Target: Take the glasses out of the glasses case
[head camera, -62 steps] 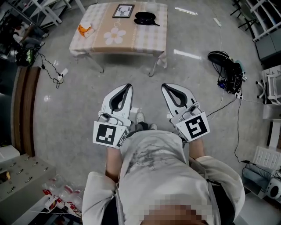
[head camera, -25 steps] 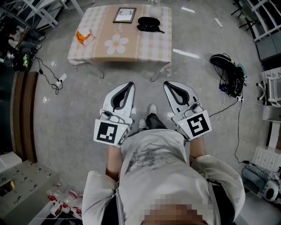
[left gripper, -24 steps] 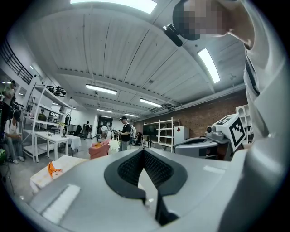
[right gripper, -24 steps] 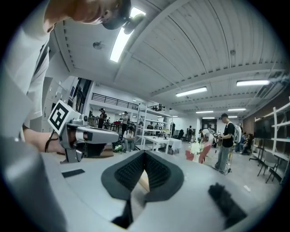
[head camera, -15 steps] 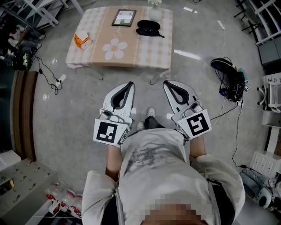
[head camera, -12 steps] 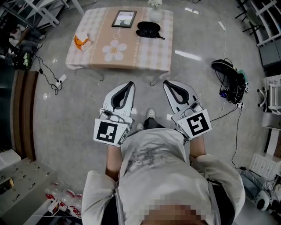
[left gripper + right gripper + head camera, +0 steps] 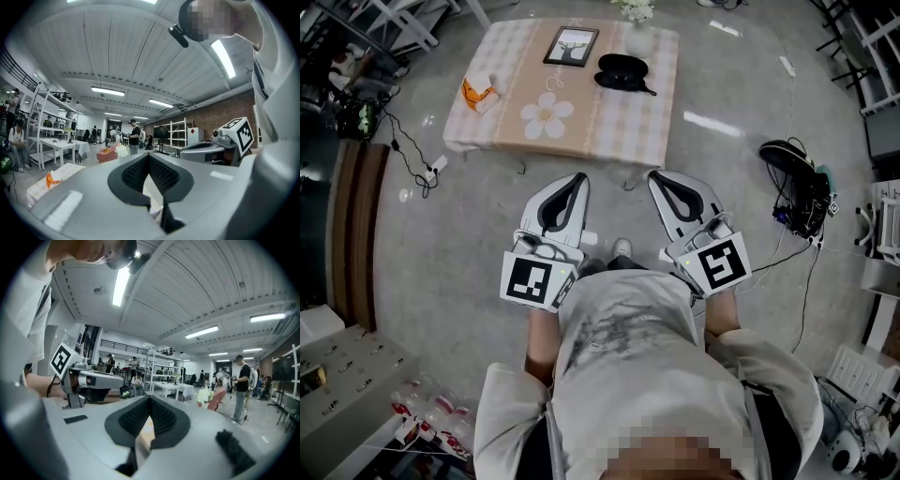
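Far ahead of the pressed-together, empty left claw (image 7: 575,178) and right claw (image 7: 654,176) lies the glasses case (image 7: 622,71); best step closer.

left gripper (image 7: 149,156) jaws together, tips touching; person (image 7: 134,137) standing beyond

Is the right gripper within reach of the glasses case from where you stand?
Probably not yet: bare floor lies between the right gripper and the table bearing the glasses case. Nothing blocks the way; step closer.
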Action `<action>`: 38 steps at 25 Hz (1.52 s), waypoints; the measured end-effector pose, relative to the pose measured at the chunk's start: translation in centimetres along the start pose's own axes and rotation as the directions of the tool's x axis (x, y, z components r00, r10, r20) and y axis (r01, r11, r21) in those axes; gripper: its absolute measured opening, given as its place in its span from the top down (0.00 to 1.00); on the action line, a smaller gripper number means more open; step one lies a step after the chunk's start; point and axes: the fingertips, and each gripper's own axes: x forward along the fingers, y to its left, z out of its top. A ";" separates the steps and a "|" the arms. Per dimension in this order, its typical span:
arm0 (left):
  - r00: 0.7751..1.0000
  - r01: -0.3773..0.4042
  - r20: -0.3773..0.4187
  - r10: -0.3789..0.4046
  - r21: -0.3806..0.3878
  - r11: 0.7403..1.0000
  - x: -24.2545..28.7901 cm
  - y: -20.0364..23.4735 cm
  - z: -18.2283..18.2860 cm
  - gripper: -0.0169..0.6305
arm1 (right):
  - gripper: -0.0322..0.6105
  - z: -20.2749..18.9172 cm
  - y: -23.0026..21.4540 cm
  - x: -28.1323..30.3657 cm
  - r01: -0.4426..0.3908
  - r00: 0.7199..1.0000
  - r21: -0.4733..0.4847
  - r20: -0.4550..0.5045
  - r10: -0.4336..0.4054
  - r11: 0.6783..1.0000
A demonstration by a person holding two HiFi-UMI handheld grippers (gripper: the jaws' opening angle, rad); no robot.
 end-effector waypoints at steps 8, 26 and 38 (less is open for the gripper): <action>1.000 -0.020 0.001 0.020 0.007 1.000 2.2 0.7 0.5 0.96 | 0.92 0.1 -2.1 1.3 -0.027 1.000 -0.008 0.005 0.027 1.000; 1.000 0.011 -0.022 -0.011 -0.019 1.000 8.1 5.5 -1.0 0.96 | 0.92 -1.4 -7.0 7.1 0.002 1.000 0.017 -0.030 -0.002 1.000; 0.998 0.048 -0.039 -0.050 -0.047 0.998 12.6 10.4 -1.8 0.96 | 0.92 -1.8 -10.4 12.3 0.041 0.998 0.027 -0.058 -0.039 0.999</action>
